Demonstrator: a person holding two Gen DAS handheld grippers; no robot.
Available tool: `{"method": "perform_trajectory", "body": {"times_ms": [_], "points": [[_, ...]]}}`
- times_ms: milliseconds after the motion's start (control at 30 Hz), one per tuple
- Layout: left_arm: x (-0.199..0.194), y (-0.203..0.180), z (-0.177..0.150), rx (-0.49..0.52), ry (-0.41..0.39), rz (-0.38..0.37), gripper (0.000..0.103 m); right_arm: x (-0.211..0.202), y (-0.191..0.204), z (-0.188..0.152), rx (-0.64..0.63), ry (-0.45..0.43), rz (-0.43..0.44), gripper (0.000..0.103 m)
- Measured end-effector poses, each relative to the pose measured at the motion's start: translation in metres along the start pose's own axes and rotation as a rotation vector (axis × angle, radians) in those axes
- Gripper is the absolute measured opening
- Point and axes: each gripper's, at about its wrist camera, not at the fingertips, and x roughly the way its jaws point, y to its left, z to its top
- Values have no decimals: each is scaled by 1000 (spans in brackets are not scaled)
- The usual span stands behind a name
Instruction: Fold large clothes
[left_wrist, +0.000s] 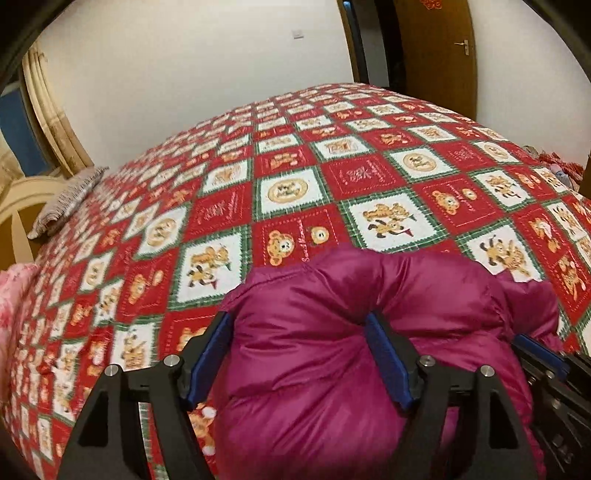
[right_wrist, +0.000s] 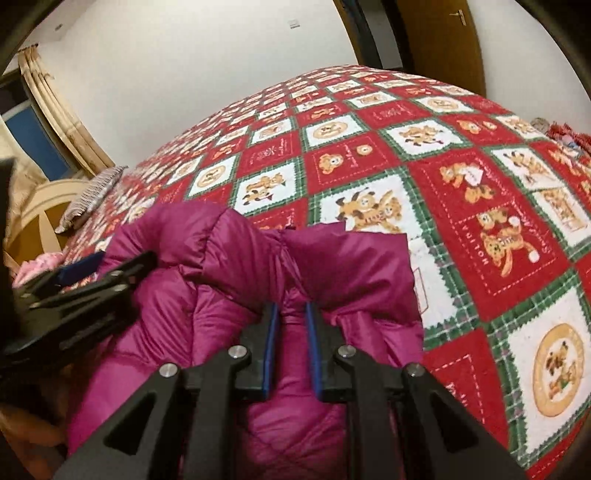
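A magenta puffer jacket (left_wrist: 332, 332) is held up over the near edge of the bed; it also fills the lower middle of the right wrist view (right_wrist: 240, 295). My left gripper (left_wrist: 299, 325) has its jaws set wide around a thick bulge of the jacket, pressing into it. My right gripper (right_wrist: 291, 314) is shut on a narrow pinch of the jacket's fabric. The left gripper shows in the right wrist view (right_wrist: 92, 273) at the left, against the jacket. The right gripper's edge shows in the left wrist view (left_wrist: 543, 354).
The bed carries a red, white and green bear-patterned quilt (left_wrist: 332, 166). A striped pillow (left_wrist: 70, 199) and pink fabric (left_wrist: 14, 295) lie at its left side. A wooden door (left_wrist: 432, 48) stands behind, and curtains (left_wrist: 48, 110) hang at the left.
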Motion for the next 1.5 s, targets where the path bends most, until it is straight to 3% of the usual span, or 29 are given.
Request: {"method": "perform_trajectory", "body": {"times_ms": [567,700,833,1000,1067,1133,1267,1500], "points": [[26,0,-4,-65,15,-29,79,10,0,3,11,-6,16,17],[4,12,-5,-68,34,-84,79,9,0,3,1,4,11,17],[-47,33,-24,-83,25,-141,78,-3,7,9,-76,46,-38,17],[-90,41,-69,-84,-3,-137,79,-63,17,-5,-113,-35,-9,28],[-94,35,-85,-84,-4,-120,79,-79,22,-19,-131,-61,-17,42],[-94,28,-94,-90,-21,-86,79,-84,24,-33,-145,-66,-12,48],[-90,23,-95,-111,-13,-70,79,-68,20,-54,-128,-18,-36,48],[-94,14,-98,-70,-28,0,79,-58,10,-59,-79,-5,-19,48]]}}
